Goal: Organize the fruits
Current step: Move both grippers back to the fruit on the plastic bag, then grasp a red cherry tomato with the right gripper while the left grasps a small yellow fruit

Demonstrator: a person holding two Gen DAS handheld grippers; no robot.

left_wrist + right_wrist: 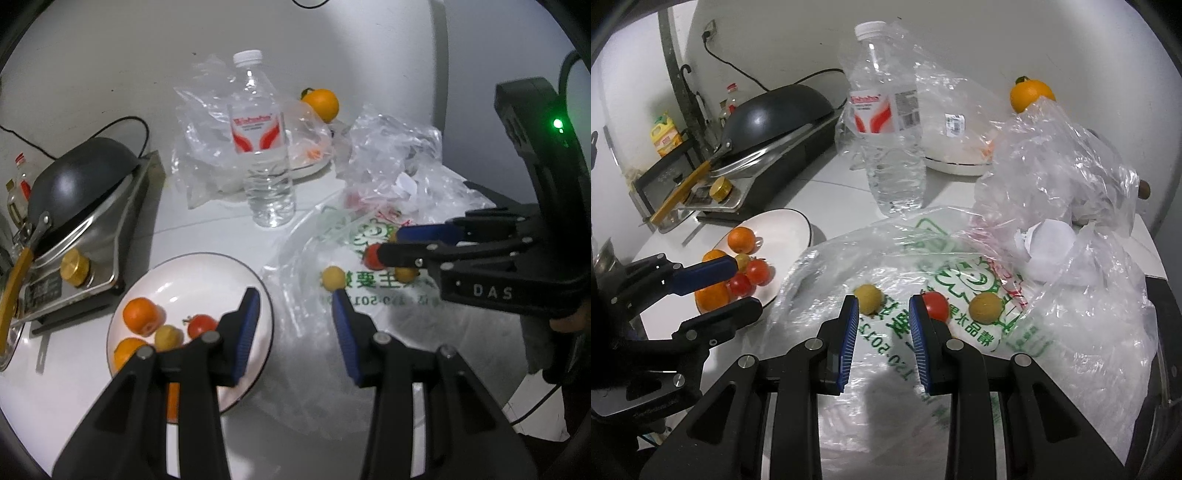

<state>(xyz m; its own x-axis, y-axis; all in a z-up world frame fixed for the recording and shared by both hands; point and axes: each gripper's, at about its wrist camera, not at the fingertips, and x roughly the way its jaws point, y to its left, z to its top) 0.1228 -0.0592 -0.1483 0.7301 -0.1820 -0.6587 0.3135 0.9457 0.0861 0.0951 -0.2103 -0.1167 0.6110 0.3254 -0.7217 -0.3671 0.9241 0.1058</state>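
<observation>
Step in hand: picking the loose fruit off the printed bag [1071,350] and moving it to the white plate [207,280], judging by the layout.
Left gripper [297,314]: jaws apart, nothing between them; low centre of its own view, hanging between the plate's right rim and the bag's edge.
Right gripper [882,317]: jaws drawn in to a narrow gap, closed on nothing; low centre of its view, over the bag.
Nearest targets: yellow fruit [868,297] just beyond the left pad's tip, red tomato [936,304] just beyond the right pad's tip, second yellow fruit [986,308] further right.
Doing it well: best to widen the jaws before descending, centre on one fruit only, and close gently, since the tomato looks soft. Worth keeping the pads off the film, as slack plastic probably bunches up or drags the neighbouring fruit.
Risk: round fruit likely to roll on the slick bag if nudged sideways.
White plate, lower left of the left view: holding orange [142,315], second orange [127,350], small yellow fruit [168,336], tomato [201,325]; bare space toward its upper right.
Far plate [956,166], upper centre: partly under clear plastic, contents unclear; large orange [1032,94] beyond it.
Crumpled bag [1052,166], right: white paper scrap inside, fruit not discernible.
Water bottle [890,140]: upright, capped, between the plates.
</observation>
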